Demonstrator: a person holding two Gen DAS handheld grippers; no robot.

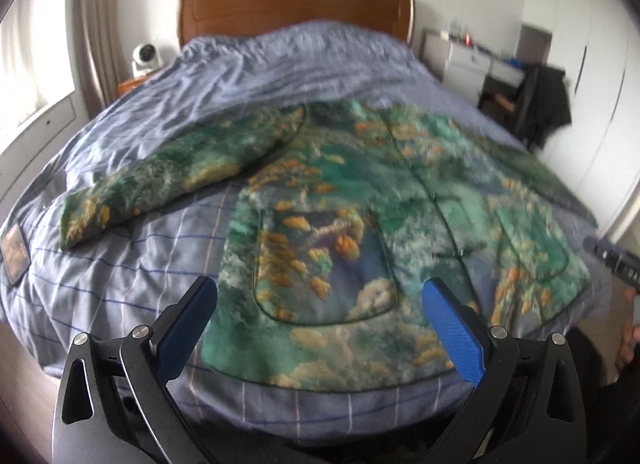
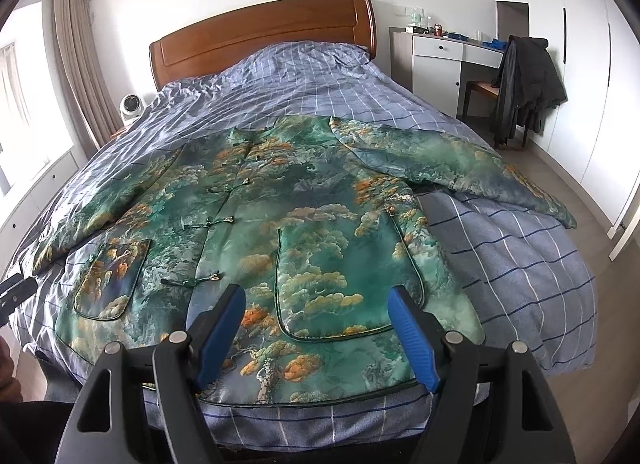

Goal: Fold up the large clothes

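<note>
A large green jacket point(image 1: 360, 203) point(image 2: 288, 215) printed with orange and white clouds lies spread flat, front up, on the bed, its hem toward me. Its left sleeve point(image 1: 168, 179) stretches out to the left, its right sleeve point(image 2: 460, 167) to the right. My left gripper point(image 1: 320, 300) hovers open above the hem near the left pocket, nothing between its blue pads. My right gripper point(image 2: 318, 304) hovers open above the right pocket point(image 2: 340, 276), also holding nothing. Both stay clear of the cloth. The left wrist view is blurred.
The bed point(image 2: 520, 264) has a blue checked cover and a wooden headboard point(image 2: 264, 35). A white fan point(image 2: 130, 105) stands at its left. A white desk point(image 2: 440, 59) and a chair draped with a dark coat point(image 2: 524, 83) stand at the right. A small device point(image 1: 14, 254) lies on the bed's left edge.
</note>
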